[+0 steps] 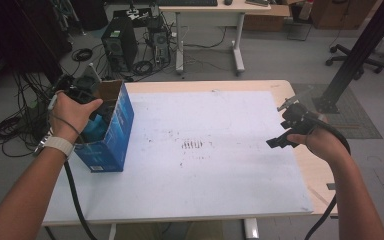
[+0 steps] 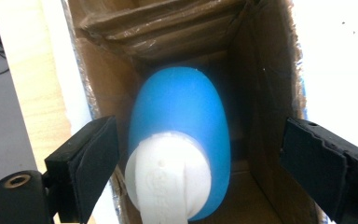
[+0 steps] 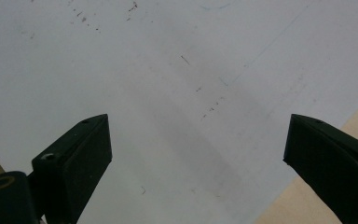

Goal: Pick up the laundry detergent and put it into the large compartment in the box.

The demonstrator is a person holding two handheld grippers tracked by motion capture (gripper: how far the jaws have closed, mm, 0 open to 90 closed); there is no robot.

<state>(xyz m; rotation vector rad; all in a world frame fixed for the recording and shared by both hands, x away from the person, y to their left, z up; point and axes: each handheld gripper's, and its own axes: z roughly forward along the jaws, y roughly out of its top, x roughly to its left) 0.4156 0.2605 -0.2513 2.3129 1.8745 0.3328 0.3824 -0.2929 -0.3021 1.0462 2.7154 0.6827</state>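
Landmark: blue box [image 1: 111, 131], open top, at left side of table [image 1: 205, 200].

Blue bottle [image 2: 182, 135] with white cap [image 2: 168, 179] sits deep inside box, cap end up, cardboard walls close around it.

Left gripper [image 2: 198, 158] over box mouth, jaws wide apart, one each side of bottle, pads not touching it. Holds nothing.

Right gripper [image 3: 196, 154] far right of box, over bare table, jaws wide, nothing between.

Tips, my guess:
- lift left gripper straight up out of box
- keep jaws off cardboard walls
- don't bump bottle
- right gripper waits

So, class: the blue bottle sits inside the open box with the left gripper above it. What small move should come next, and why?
Probably lift the left gripper straight out: its jaws stand clear of the blue bottle, which rests inside the box.
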